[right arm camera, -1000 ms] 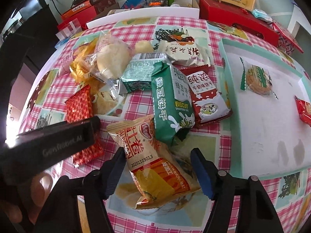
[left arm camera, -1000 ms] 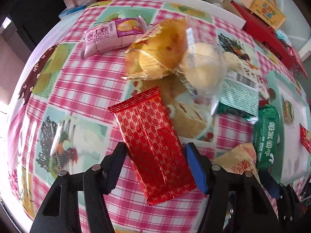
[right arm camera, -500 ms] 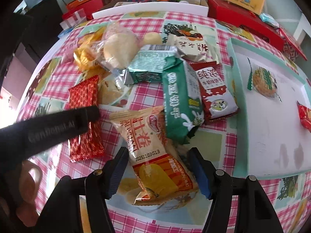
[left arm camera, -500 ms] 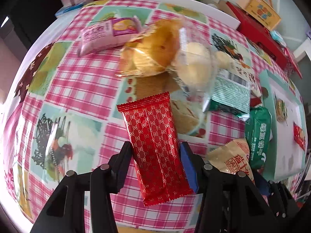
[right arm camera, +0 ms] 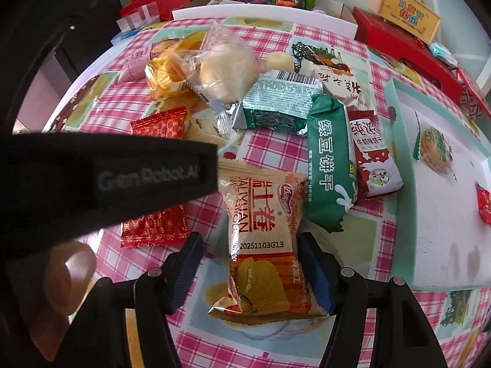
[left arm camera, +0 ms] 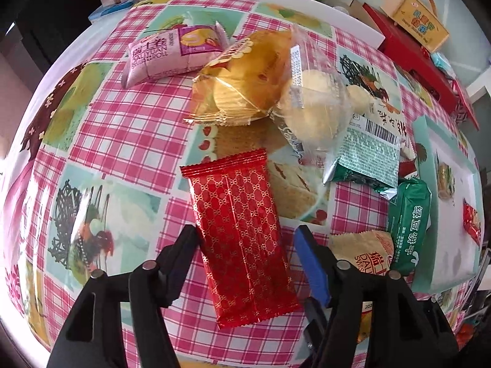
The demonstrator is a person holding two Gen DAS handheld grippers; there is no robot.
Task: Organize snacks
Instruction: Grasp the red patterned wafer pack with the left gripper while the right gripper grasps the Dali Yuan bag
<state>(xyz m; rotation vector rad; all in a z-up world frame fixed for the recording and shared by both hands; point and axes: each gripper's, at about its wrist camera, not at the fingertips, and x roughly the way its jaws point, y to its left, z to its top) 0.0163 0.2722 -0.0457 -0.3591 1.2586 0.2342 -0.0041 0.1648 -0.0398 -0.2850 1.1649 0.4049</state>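
Red foil, printed with a gold lattice and crimped at both ends, wraps the long packet (left arm camera: 242, 230) lying flat on the checked surface (left arm camera: 122, 128) between the spread, unclenched left tongs (left arm camera: 245, 245). Right tongs (right arm camera: 250, 263), likewise released, straddle a beige-and-orange Swiss roll pack (right arm camera: 264, 239) (date code printed mid-pack) beside a green biscuit pack (right arm camera: 330, 165).

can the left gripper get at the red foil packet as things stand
Probably yes. The left gripper is open with one finger on each side of the red foil packet, which lies flat on the tablecloth with nothing on top.
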